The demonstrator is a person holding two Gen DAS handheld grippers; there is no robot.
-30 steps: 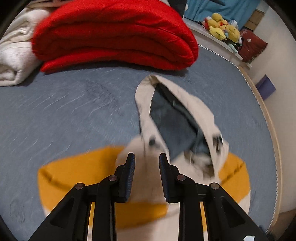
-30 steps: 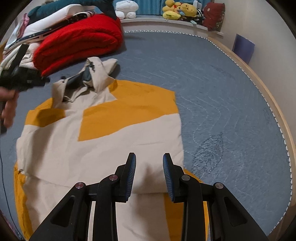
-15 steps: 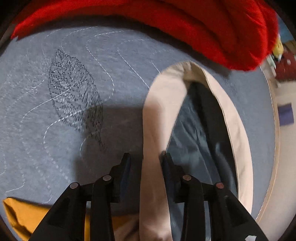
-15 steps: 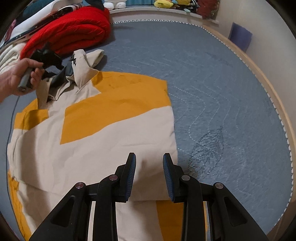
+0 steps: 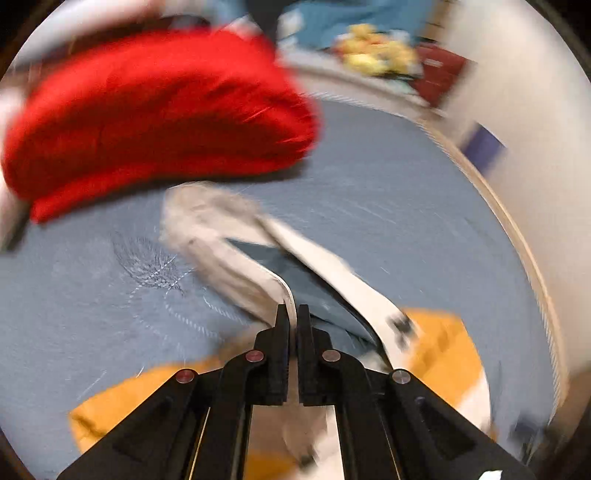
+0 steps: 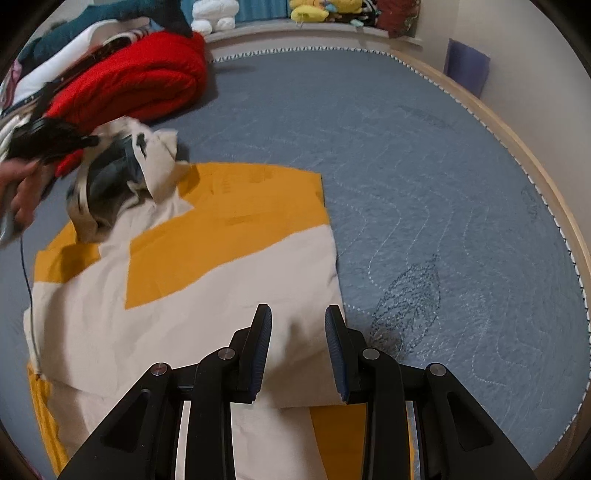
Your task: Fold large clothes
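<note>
A cream and orange hooded jacket (image 6: 207, 266) lies partly folded on the grey-blue bedspread (image 6: 406, 166). Its hood (image 6: 122, 173), cream outside with a dark grey lining, is raised off the bed at the far left. My left gripper (image 5: 291, 314) is shut on the hood's cream rim (image 5: 258, 288), which runs out between the pads. In the right wrist view a hand holds the left gripper (image 6: 88, 139) at the hood's top. My right gripper (image 6: 298, 321) hangs open over the folded jacket's near right edge, nothing between its fingers.
A folded red blanket (image 6: 140, 85) lies just behind the hood, with white and teal bedding stacked beyond it. Plush toys (image 6: 321, 7) line the far ledge. The bed's wooden edge (image 6: 517, 147) curves along the right, near a wall and a purple box (image 6: 467, 66).
The left gripper has shut on the hood's rim and drawn it up and back, so the hood now stands off the bed. The right gripper has hardly shifted.
</note>
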